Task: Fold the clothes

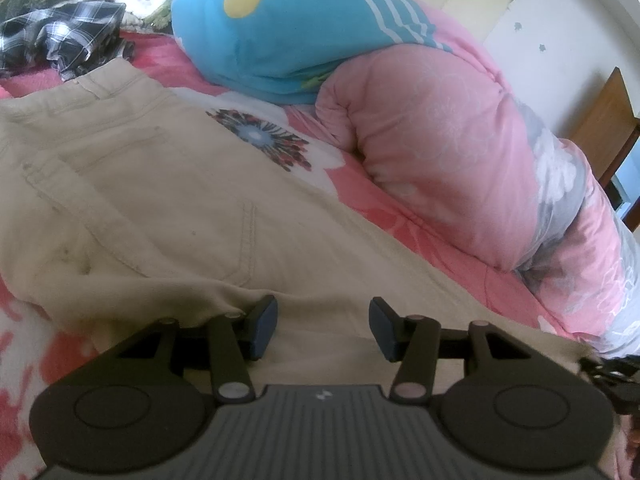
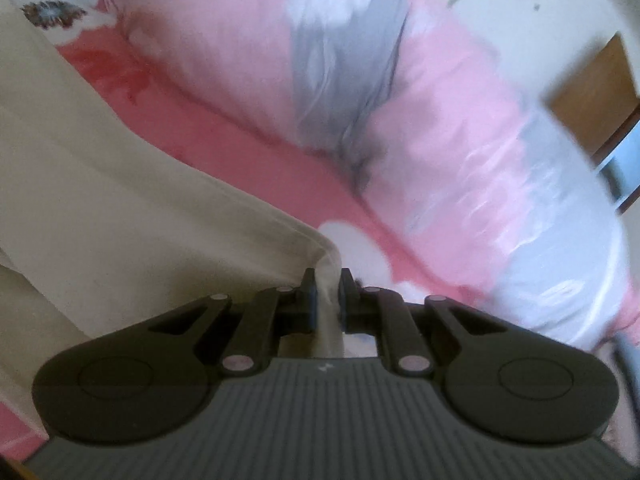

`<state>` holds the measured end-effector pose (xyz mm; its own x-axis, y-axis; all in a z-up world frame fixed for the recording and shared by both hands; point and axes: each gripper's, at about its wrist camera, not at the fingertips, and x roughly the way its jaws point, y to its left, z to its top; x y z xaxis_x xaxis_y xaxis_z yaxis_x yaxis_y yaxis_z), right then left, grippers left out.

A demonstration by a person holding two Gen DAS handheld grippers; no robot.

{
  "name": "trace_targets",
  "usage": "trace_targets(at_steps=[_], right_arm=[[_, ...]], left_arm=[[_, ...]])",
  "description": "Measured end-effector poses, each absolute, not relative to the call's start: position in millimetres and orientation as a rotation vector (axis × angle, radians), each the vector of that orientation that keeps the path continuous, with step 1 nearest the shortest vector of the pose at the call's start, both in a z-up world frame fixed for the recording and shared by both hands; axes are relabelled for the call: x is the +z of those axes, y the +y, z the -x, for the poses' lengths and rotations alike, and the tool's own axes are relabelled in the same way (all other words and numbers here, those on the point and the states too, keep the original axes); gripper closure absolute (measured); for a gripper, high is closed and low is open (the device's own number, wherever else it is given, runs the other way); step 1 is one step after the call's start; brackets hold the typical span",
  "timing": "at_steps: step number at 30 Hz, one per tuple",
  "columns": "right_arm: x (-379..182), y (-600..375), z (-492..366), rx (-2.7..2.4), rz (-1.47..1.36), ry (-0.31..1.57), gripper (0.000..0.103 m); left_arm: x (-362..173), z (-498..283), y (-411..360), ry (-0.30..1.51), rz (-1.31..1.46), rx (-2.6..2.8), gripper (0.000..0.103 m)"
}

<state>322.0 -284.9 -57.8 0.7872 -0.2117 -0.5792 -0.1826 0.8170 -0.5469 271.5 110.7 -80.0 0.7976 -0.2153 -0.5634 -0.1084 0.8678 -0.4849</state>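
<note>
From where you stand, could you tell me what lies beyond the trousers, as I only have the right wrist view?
Observer: A checked shirt lies crumpled past the beige trousers.
Operator: Thank you. Is the left gripper holding anything?
Observer: No, the left gripper stands open over the trousers, pads apart.
Operator: And is there anything near the pink duvet?
Observer: A blue pillow with a yellow dot rests against the pink duvet. Your right gripper is shut on the trouser fabric.
</note>
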Motion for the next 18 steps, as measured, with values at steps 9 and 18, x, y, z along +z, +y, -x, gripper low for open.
trace_targets(at_steps=[9, 18], right_arm=[[-95, -302, -345, 0.013, 0.466, 0.796, 0.093], [-69, -349, -345, -0.058, 0.129, 0.834, 0.051]], left_arm=[[-80, -272, 110, 0.654, 0.526, -0.062, 0.051], [-80, -271, 109, 0.654, 0.532, -0.061, 0.051]])
